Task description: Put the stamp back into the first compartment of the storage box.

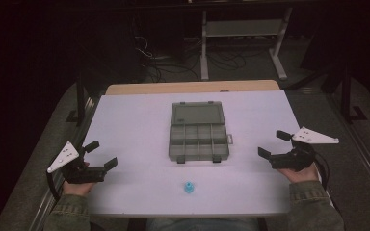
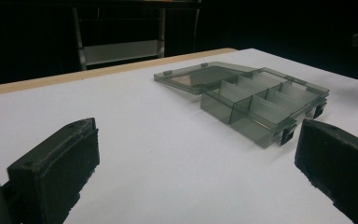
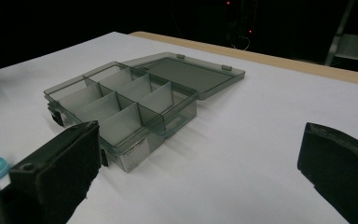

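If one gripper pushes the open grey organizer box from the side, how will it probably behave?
The organizer box looks like thin, clear plastic with empty compartments, so it is probably light and stiff. It would likely slide on the smooth white table rather than tip, since it sits low and flat. Its opened lid may flap at the hinge.

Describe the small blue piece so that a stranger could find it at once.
Start at the white table and find the grey compartment box lying open at its middle. Come straight toward the person's edge: the small blue piece stands alone there, the one bright-coloured thing on the table.
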### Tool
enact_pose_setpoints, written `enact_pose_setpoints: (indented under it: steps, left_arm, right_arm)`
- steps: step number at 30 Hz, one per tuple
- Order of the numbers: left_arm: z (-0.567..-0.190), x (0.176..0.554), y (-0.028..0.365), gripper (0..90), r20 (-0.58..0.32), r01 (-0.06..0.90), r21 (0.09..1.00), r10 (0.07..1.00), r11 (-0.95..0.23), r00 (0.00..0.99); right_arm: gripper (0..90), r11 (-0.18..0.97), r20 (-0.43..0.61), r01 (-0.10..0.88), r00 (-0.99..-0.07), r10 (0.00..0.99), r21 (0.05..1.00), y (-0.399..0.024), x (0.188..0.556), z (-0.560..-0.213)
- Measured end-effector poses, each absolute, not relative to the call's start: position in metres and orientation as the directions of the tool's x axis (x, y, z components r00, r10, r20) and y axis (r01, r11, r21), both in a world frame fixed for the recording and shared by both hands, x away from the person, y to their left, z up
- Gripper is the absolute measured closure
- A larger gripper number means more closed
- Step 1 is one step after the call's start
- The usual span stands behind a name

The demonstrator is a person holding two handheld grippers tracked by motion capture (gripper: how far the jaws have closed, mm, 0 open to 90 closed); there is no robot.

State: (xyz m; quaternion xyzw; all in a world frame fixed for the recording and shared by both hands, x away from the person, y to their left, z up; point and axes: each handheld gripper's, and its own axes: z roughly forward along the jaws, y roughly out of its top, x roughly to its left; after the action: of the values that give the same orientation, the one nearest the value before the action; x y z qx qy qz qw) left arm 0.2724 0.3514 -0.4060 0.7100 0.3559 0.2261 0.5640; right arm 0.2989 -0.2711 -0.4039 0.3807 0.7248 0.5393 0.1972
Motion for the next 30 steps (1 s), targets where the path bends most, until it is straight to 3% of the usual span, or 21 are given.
enact_pose_setpoints:
  steps: [30]
  left_arm:
    - [-0.407, 0.273, 0.349, 0.0, -0.065, 0.238, 0.964, 0.763, -0.119, 0.643]
  right_arm:
    - [0.0, 0.172, 0.120, 0.349, -0.676, 0.727, 0.921, -0.255, 0.298, -0.388]
